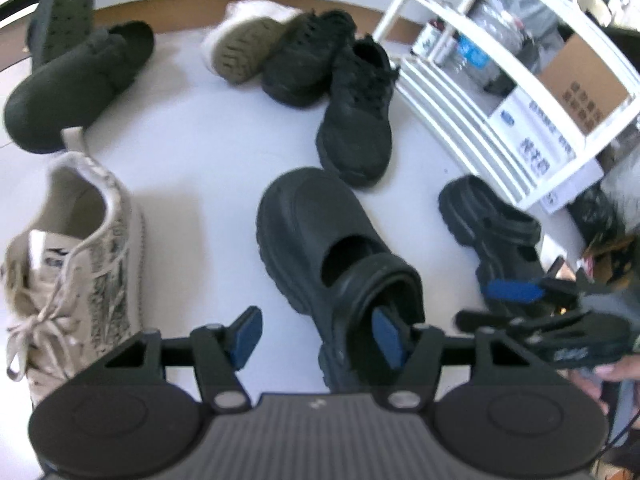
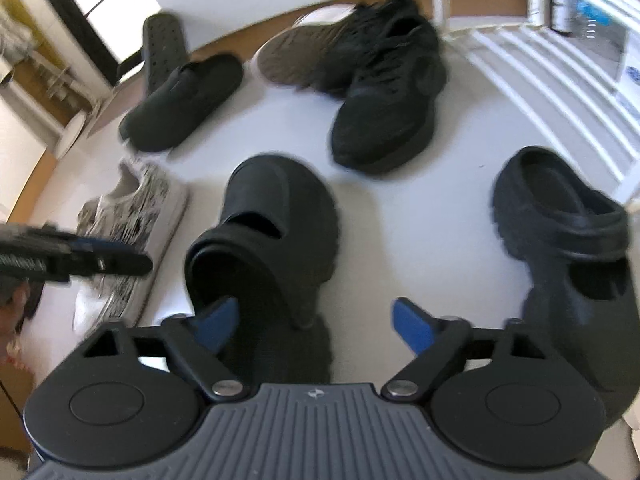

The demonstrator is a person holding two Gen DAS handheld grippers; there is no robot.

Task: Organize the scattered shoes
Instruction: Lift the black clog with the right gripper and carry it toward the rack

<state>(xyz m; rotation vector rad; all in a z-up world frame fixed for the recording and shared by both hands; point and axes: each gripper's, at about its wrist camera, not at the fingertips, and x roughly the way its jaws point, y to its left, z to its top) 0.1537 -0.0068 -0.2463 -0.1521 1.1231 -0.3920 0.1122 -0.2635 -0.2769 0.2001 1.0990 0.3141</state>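
Several shoes lie scattered on a pale floor. A black chunky clog (image 1: 320, 236) (image 2: 276, 216) lies in the middle, heel toward me. My left gripper (image 1: 316, 338) is open; its right finger is inside the clog's heel opening, its left finger outside over the floor. My right gripper (image 2: 316, 326) is open, its left finger at the same clog's heel. The matching black clog (image 1: 496, 236) (image 2: 572, 236) lies to the right. The right gripper (image 1: 532, 300) also shows in the left wrist view, and the left gripper (image 2: 104, 264) in the right wrist view.
A beige knit sneaker (image 1: 68, 256) (image 2: 128, 220) lies left. Two black sneakers (image 1: 356, 112) (image 2: 384, 108), a tan-soled fluffy shoe (image 1: 244, 48), and dark green slippers (image 1: 76, 80) (image 2: 180, 100) lie farther back. A white shoe rack (image 1: 500, 92) (image 2: 560, 60) with boxes stands right.
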